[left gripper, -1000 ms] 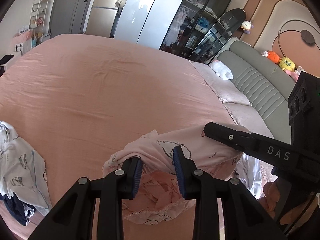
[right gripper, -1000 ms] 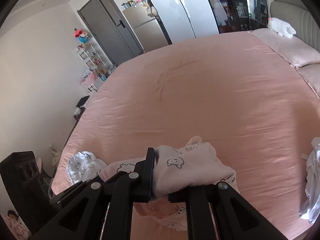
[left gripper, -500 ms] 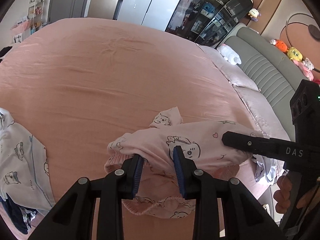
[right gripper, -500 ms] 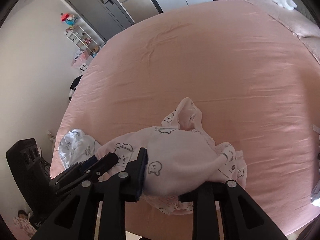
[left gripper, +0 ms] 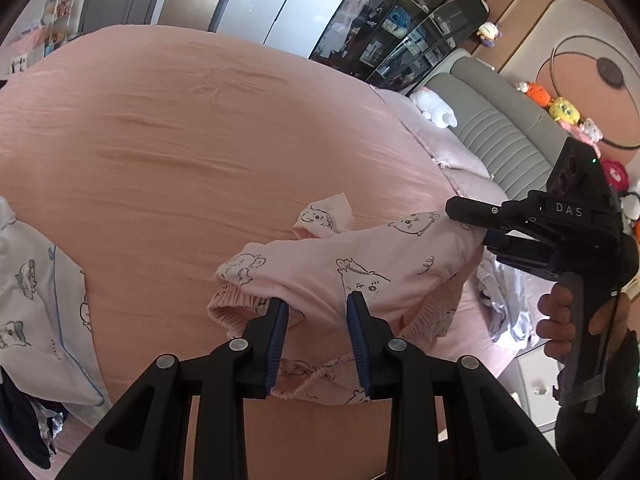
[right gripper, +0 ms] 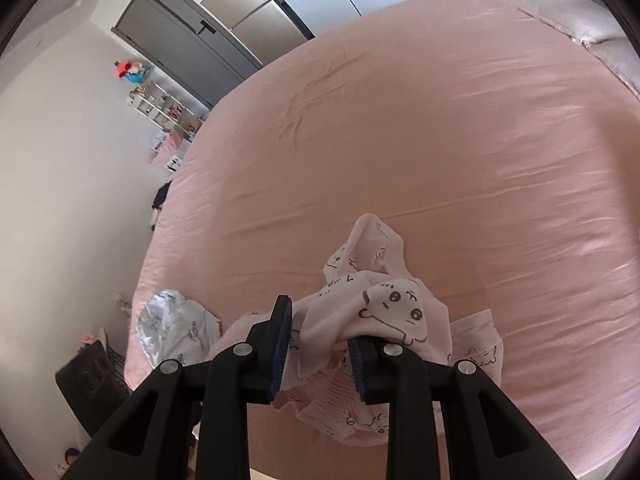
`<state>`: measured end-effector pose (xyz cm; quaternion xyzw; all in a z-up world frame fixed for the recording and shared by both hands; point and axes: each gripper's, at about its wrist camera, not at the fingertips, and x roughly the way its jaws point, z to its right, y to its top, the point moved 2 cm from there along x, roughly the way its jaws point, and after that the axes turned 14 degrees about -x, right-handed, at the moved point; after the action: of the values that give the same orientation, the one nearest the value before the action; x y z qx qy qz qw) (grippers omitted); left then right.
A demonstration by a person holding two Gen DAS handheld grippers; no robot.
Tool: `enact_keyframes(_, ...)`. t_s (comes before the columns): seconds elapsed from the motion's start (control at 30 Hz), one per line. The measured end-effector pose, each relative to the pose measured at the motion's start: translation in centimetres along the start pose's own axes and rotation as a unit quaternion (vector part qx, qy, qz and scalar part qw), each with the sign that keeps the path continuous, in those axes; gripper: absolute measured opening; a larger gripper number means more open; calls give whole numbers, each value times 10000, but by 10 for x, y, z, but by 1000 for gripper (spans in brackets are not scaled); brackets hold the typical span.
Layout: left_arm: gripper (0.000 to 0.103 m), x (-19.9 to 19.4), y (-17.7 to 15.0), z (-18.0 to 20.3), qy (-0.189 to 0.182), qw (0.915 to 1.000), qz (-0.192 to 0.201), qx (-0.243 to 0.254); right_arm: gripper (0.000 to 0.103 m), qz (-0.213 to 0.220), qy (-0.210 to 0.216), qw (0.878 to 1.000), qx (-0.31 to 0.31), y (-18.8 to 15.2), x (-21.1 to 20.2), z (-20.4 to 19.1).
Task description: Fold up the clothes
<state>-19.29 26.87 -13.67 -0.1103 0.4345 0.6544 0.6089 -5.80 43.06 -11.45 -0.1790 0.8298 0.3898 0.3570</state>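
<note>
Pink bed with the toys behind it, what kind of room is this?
Most likely a bedroom at home. A big bed with a pink sheet fills the view, plush toys sit above the grey padded headboard, and a glass-door wardrobe stands by the wall.

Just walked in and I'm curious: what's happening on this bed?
A person is folding laundry with hand-held tongs. The left tongs and right tongs each have part of a pink cartoon-print garment between their fingers, holding it bunched just over the pink bed. A white printed garment lies nearby.
</note>
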Motion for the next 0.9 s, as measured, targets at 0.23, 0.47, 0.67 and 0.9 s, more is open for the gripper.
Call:
enact_keyframes(0.23,46,-22,6,-20,208,9990,343,-220,26,229,-183,9996,13,10,-10,2)
enact_keyframes(0.47,47,6,-4,-38,357,9976,-97,-579,26,136,-351,9993,42,11,-16,7)
enact_keyframes(0.67,47,42,-18,-44,227,9943,-612,-841,33,81,-589,9982,-43,1,-26,11)
enact_keyframes(0.9,47,60,-17,-42,331,9922,-593,-1041,52,-138,-1351,9893,-527,-13,-32,9)
